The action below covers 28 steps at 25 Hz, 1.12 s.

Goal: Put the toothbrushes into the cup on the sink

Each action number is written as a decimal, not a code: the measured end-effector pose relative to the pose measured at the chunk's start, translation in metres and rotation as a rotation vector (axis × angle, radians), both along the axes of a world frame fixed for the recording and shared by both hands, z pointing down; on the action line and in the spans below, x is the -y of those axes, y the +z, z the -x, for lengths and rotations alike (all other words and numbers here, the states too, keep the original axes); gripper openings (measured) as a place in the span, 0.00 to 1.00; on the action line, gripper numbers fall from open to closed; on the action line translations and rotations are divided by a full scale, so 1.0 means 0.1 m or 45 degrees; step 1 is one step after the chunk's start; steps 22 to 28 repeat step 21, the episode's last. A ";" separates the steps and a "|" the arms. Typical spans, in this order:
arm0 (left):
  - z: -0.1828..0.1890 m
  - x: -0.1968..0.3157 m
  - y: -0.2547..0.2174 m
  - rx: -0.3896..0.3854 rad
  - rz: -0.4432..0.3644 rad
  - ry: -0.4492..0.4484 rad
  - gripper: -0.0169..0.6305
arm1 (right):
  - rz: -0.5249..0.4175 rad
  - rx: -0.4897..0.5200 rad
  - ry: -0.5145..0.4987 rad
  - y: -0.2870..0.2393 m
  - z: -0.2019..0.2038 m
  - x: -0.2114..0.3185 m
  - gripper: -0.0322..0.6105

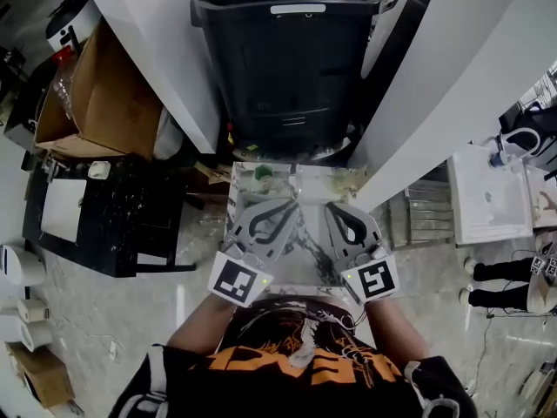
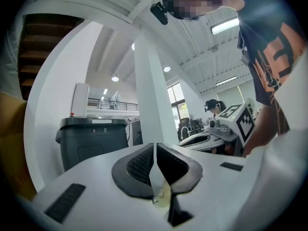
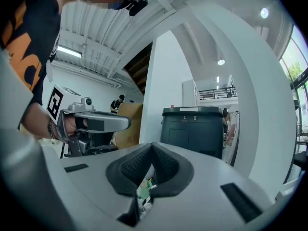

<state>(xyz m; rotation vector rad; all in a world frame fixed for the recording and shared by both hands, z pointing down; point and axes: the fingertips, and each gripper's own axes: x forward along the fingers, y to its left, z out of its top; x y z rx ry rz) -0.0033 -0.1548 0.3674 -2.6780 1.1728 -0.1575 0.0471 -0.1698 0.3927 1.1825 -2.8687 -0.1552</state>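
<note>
A small marble-topped sink counter (image 1: 237, 200) lies below me in the head view. At its far edge sits a green thing (image 1: 263, 173), perhaps the cup; it is too small to tell. No toothbrush can be made out. My left gripper (image 1: 292, 205) and right gripper (image 1: 330, 207) hover side by side over the counter, tips pointing away from me. In the left gripper view, the left gripper (image 2: 155, 151) has its pads pressed together with nothing between them. The right gripper (image 3: 152, 151) is likewise shut and empty. Green and white bits show below its jaws.
A big black wheeled bin (image 1: 287, 50) stands just behind the counter, between two white slanting pillars. On the left are a cardboard box (image 1: 96, 103) and a black shelf (image 1: 113, 216). A white table (image 1: 487, 194) stands on the right.
</note>
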 end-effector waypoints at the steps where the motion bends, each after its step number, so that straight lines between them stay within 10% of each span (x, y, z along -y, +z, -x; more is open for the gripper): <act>1: -0.03 -0.02 -0.01 0.015 -0.003 0.013 0.09 | 0.000 0.001 -0.003 0.00 0.00 0.00 0.07; 28: -0.09 -0.04 0.03 0.047 -0.007 -0.021 0.09 | 0.084 -0.166 -0.034 0.15 0.00 0.05 0.07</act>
